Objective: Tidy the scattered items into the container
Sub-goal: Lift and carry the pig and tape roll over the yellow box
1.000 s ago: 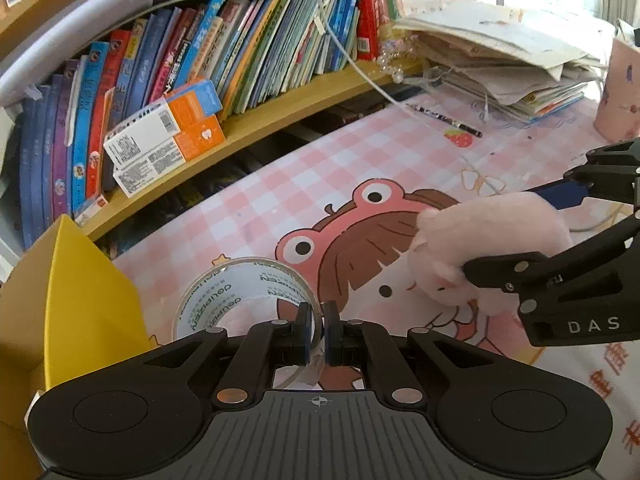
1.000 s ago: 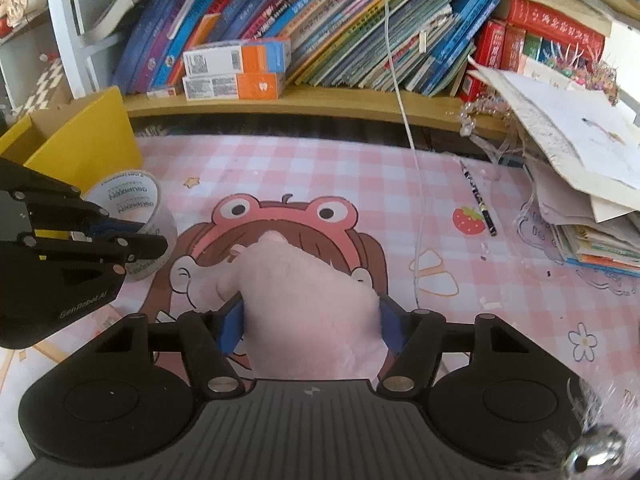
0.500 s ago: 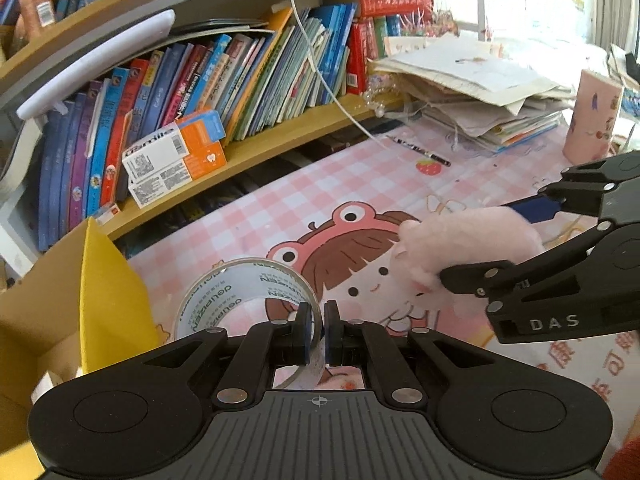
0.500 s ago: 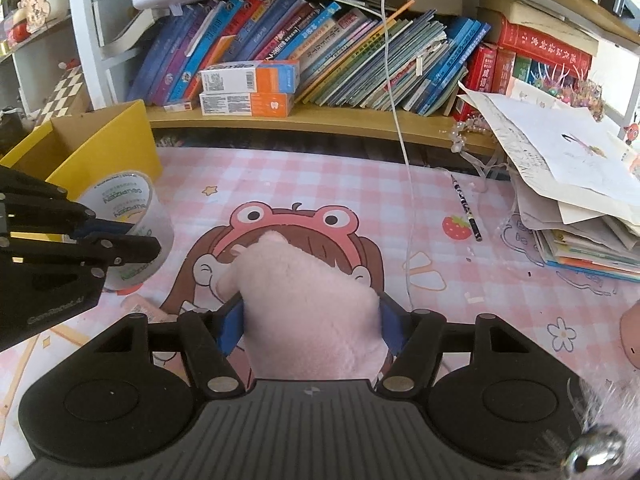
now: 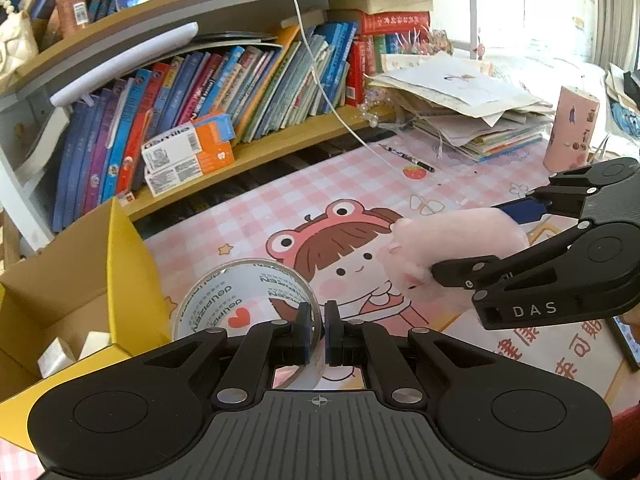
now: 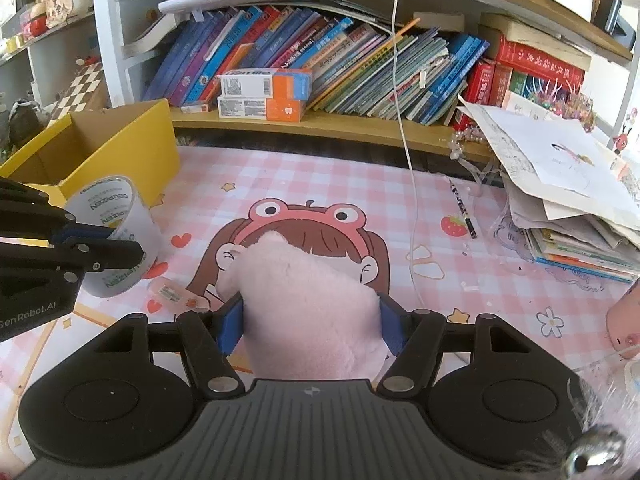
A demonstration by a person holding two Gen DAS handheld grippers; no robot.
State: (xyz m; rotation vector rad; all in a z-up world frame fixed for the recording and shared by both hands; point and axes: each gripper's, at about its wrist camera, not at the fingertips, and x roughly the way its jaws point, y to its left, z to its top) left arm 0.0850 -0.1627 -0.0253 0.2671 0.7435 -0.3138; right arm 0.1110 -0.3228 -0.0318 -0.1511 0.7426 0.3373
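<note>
Both grippers higher now, angled down: left gripper (image 5: 316,332) clamped on tape roll (image 5: 244,300), right gripper (image 6: 312,326) on pink plush (image 6: 308,304).

pink cup (image 6: 624,326) cut by edge, box labels (image 5: 184,158) unreadable

Your right gripper (image 6: 311,322) clamps the pink plush toy (image 6: 308,304) above the cartoon tabletop mat (image 6: 400,208). Left of the plush, your left gripper (image 6: 120,246) pinches the clear tape roll (image 6: 116,220), just before the yellow cardboard box (image 6: 132,152).

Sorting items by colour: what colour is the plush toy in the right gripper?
Pale pink plush toy, seen best in the right wrist view.
</note>
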